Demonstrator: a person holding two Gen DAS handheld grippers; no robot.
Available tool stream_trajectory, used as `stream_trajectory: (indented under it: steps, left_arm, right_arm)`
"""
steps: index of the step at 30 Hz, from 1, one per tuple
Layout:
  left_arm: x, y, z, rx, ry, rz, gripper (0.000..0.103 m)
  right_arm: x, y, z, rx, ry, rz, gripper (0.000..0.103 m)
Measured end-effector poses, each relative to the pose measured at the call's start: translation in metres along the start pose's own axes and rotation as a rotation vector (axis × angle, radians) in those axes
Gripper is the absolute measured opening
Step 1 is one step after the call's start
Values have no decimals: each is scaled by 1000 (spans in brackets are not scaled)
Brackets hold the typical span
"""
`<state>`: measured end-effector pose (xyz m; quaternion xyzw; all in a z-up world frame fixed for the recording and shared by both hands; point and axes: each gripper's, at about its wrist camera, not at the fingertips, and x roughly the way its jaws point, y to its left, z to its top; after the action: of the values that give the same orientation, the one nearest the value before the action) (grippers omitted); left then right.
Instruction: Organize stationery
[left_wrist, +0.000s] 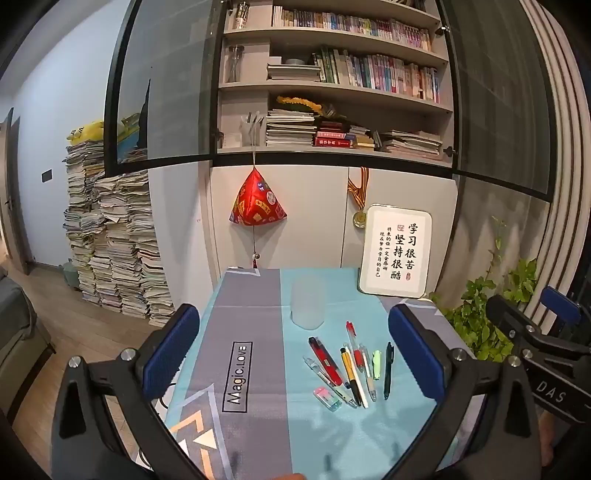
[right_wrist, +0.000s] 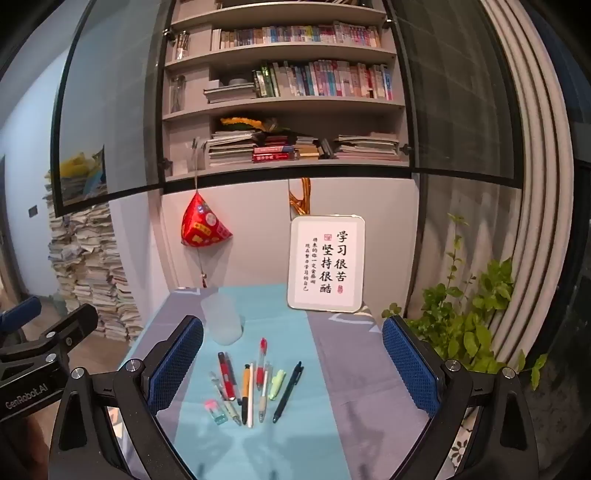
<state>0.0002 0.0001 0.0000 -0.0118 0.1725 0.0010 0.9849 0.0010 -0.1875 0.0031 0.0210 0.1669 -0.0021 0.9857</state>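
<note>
I am holding my left gripper (left_wrist: 293, 365) over the near part of the table (left_wrist: 255, 332), its jaws standing wide apart with nothing between the pads. My right gripper (right_wrist: 291, 363) is hovering beside it, jaws just as wide and gripping nothing.

The pens (left_wrist: 351, 369) are lying loose on the teal strip of the cloth, fanned side by side: a red one (left_wrist: 325, 360), a yellow-and-black one (left_wrist: 351, 373), a white one, a clear one with red ends (left_wrist: 352, 339), a green highlighter (left_wrist: 376, 363) and a black pen (left_wrist: 388, 369) at the right edge of the group. A small pink-and-green eraser (left_wrist: 327, 397) is sitting at the near left of them.

A frosted cup (left_wrist: 308, 302) is standing upright just beyond the pens, apart from them. A framed sign (left_wrist: 397, 254) is leaning at the table's far right.
</note>
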Motion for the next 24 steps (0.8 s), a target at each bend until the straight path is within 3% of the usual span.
stream_trajectory:
  steps: [6,9,24]
  left_arm:
    - [0,2,10,-4,22,3,102]
    - [0,8,11,-14,25,-1,102]
    - [20,12,-7,-21,62,-11,102]
  right_arm:
    - [5,4,3,-37,48,-5,98]
    - [3,5,-3,-48,33,-5,98]
    - [25,1,-10,-7,97,-27,98]
